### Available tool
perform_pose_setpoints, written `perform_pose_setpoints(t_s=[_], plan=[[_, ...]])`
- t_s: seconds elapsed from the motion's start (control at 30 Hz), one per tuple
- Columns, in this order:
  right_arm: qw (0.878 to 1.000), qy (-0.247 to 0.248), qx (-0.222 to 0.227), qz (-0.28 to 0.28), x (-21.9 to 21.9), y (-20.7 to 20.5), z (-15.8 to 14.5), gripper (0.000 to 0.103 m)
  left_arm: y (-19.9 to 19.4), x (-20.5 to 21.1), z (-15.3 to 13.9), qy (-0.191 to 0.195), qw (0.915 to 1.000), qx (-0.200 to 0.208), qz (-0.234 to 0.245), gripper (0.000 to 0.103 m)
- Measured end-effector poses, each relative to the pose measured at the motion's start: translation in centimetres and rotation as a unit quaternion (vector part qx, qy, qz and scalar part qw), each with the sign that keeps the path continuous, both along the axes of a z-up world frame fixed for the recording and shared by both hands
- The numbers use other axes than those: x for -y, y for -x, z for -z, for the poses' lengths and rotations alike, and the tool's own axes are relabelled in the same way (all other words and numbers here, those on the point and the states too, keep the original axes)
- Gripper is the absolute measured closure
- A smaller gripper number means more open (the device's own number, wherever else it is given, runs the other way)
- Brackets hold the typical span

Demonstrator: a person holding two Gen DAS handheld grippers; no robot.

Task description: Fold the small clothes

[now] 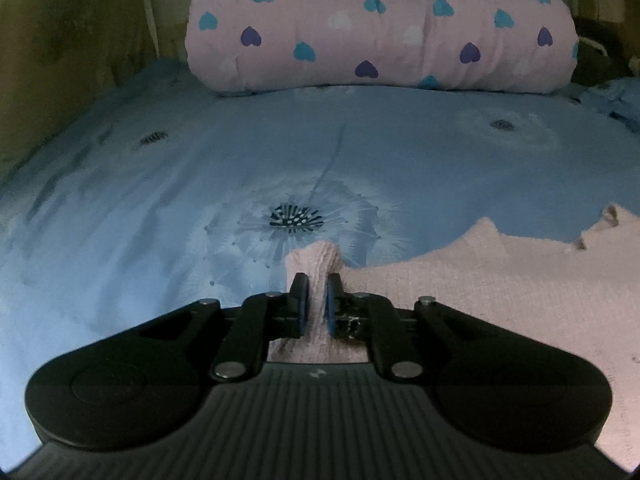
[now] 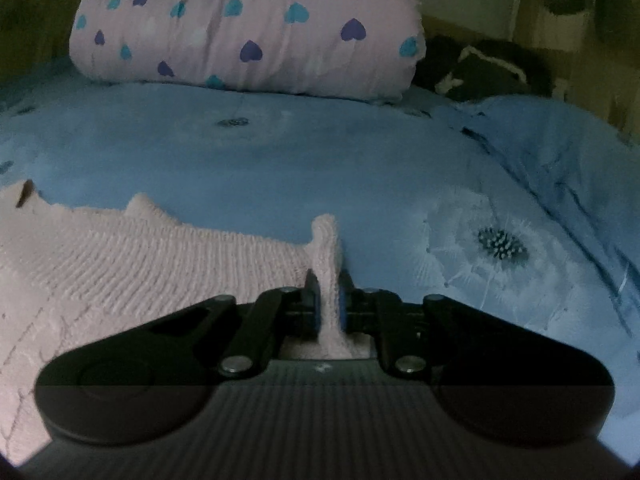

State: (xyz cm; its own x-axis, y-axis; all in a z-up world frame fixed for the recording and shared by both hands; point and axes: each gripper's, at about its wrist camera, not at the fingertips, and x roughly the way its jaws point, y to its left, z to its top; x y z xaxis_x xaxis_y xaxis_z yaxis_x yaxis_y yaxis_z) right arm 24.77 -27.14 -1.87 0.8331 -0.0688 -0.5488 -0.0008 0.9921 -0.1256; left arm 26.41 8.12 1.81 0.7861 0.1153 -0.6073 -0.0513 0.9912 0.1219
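Note:
A pale pink knitted garment [image 1: 500,292] lies on the blue bedspread, spreading to the right in the left wrist view. My left gripper [image 1: 316,286] is shut on a pinched-up fold of its left edge, which sticks up past the blue pads. In the right wrist view the same pink knitted garment [image 2: 140,268] spreads to the left. There my right gripper [image 2: 329,284] is shut on a raised fold of the right edge, which stands upright between its fingers. The near part of the garment is hidden under both gripper bodies.
The blue bedspread [image 1: 200,200] with dandelion prints covers the bed. A rolled lilac quilt with heart prints [image 1: 380,28] lies across the far end. Dark items [image 2: 480,68] sit at the far right corner. A bunched blue fold [image 2: 560,168] runs along the right side.

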Motion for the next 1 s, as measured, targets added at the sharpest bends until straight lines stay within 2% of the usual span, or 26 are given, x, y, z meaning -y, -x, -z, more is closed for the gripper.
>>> perform_pose_setpoints(t_s=[0.07,0.13,0.17,0.2,0.23,0.27,0.3,0.43,0.5,0.63,0.77,0.87,1.0], plan=[[1.000,0.012,-0.001,0.001,-0.3,0.0,-0.3,0.089,0.5,-0.6,-0.6,0.022,0.9997,-0.006,0.004,0.093],[1.000,0.007,0.004,0.006,-0.3,0.6,-0.9,0.080,1.2,-0.8,-1.3,0.033,0.9993,-0.013,0.011,0.092],[1.000,0.000,0.009,0.011,-0.3,0.9,-1.3,0.066,1.6,-0.9,-1.7,0.035,0.9992,-0.017,0.012,0.086],[1.000,-0.013,0.014,0.016,-0.1,1.4,-1.7,0.046,2.1,-1.1,-2.2,0.036,0.9990,-0.022,0.015,0.078],[0.999,-0.031,0.019,0.019,0.2,2.0,-2.2,0.039,2.5,-1.2,-2.5,0.036,0.9989,-0.026,0.014,0.073],[0.998,-0.050,0.024,0.020,0.4,2.8,-2.7,0.036,3.0,-1.4,-2.8,0.036,0.9989,-0.029,0.013,0.059],[0.997,-0.067,0.029,0.021,0.5,3.6,-3.3,0.036,3.4,-1.7,-3.2,0.034,0.9989,-0.030,0.011,0.050],[0.993,-0.108,0.032,0.019,0.5,6.4,-4.5,0.036,5.4,-2.3,-4.3,0.020,0.9991,-0.038,0.005,0.044],[0.993,-0.116,0.031,0.019,0.1,7.7,-4.9,0.036,6.2,-2.2,-4.6,0.005,0.9982,-0.059,0.008,0.041],[0.989,-0.143,0.033,0.020,-0.8,10.7,-5.4,0.036,8.6,-1.6,-5.4,-0.022,0.9963,-0.074,0.036,0.034],[0.984,-0.174,0.027,0.024,-1.6,13.4,-5.4,0.036,11.3,-1.3,-6.2,-0.019,0.9959,-0.073,0.051,0.029],[0.982,-0.186,0.018,0.031,-2.5,15.2,-4.9,0.036,13.0,-1.3,-6.1,-0.004,0.9955,-0.084,0.042,0.020],[0.981,-0.193,0.002,0.036,-3.2,16.9,-4.4,0.035,14.5,-1.5,-5.2,0.005,0.9943,-0.099,0.039,0.020]])
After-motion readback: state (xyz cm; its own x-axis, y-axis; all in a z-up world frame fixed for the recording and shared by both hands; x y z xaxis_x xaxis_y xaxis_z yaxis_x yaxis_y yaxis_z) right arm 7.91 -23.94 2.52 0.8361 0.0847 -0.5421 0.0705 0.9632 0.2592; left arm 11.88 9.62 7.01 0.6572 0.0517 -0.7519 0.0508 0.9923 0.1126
